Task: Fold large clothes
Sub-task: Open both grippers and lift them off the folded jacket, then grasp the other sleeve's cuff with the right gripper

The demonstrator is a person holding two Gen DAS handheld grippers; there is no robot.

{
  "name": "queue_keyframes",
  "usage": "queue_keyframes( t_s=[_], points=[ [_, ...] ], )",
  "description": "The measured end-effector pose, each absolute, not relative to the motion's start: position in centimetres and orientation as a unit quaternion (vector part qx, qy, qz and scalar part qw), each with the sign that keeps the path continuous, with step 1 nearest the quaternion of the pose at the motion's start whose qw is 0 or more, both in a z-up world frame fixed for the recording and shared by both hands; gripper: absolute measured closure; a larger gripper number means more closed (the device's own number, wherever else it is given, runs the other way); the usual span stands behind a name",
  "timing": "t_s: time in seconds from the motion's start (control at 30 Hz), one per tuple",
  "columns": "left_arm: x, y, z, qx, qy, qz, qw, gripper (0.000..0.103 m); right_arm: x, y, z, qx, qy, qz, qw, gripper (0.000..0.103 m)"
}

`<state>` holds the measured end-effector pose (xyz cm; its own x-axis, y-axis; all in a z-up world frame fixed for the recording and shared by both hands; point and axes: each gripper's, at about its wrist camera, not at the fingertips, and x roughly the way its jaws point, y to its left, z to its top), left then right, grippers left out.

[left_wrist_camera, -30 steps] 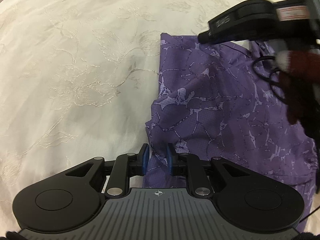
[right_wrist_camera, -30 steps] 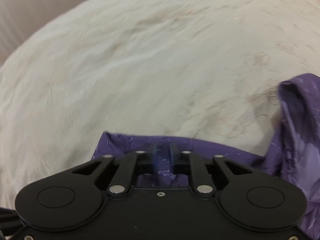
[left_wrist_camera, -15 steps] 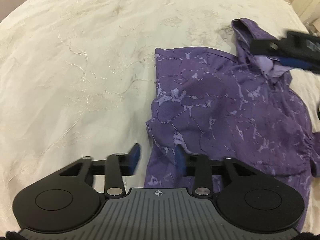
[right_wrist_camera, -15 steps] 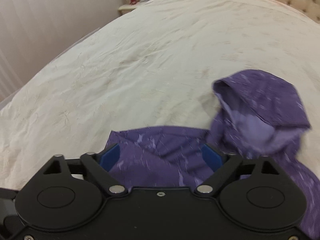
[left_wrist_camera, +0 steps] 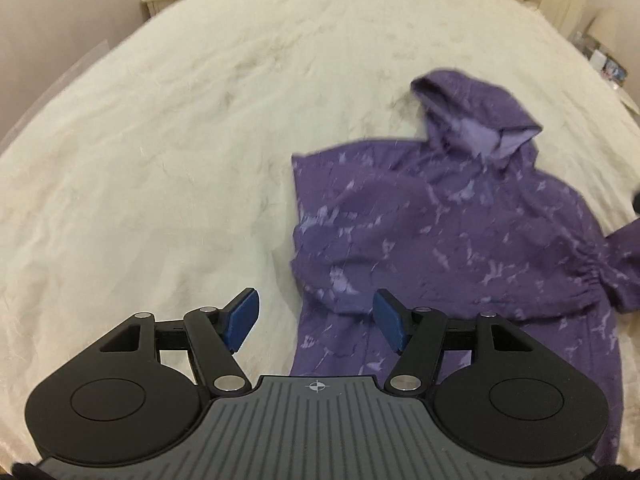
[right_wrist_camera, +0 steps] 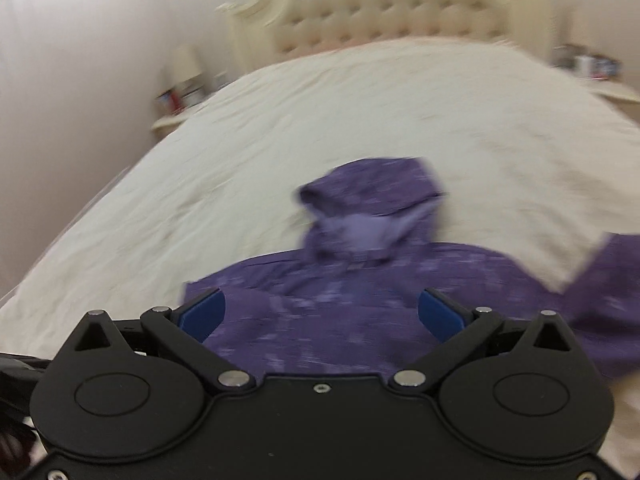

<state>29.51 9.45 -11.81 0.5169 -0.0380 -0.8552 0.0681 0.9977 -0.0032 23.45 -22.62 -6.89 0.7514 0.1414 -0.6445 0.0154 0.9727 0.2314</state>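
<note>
You have one side of the purple hoodie (left_wrist_camera: 440,232) folded in, the other sleeve (right_wrist_camera: 608,280) still out, both grippers' jaws opening, empty.

My left wrist camera looks steeply down from above the cream embroidered bedspread (left_wrist_camera: 200,140); my right faces the tufted headboard (right_wrist_camera: 384,4). Both share the purple patterned hooded jacket (left_wrist_camera: 440,220) (right_wrist_camera: 360,280).

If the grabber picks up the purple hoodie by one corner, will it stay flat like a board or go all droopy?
Probably droopy. The purple hoodie lies in soft wrinkles on the bed, and its hood has slumped in on itself, so it looks thin and floppy. It is likely light for its size. Its fabric looks smooth, so a small pinch might slip.
</note>
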Motion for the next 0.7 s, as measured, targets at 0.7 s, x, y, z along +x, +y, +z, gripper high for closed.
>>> queue_keyframes(
  t_s=[0.7],
  points=[
    [23.8, -2.8, -12.0, 0.055, 0.516, 0.002, 0.855, 0.042, 20.9, -51.0, -11.8, 0.194, 0.444, -0.160, 0.860, 0.013]
  ],
)
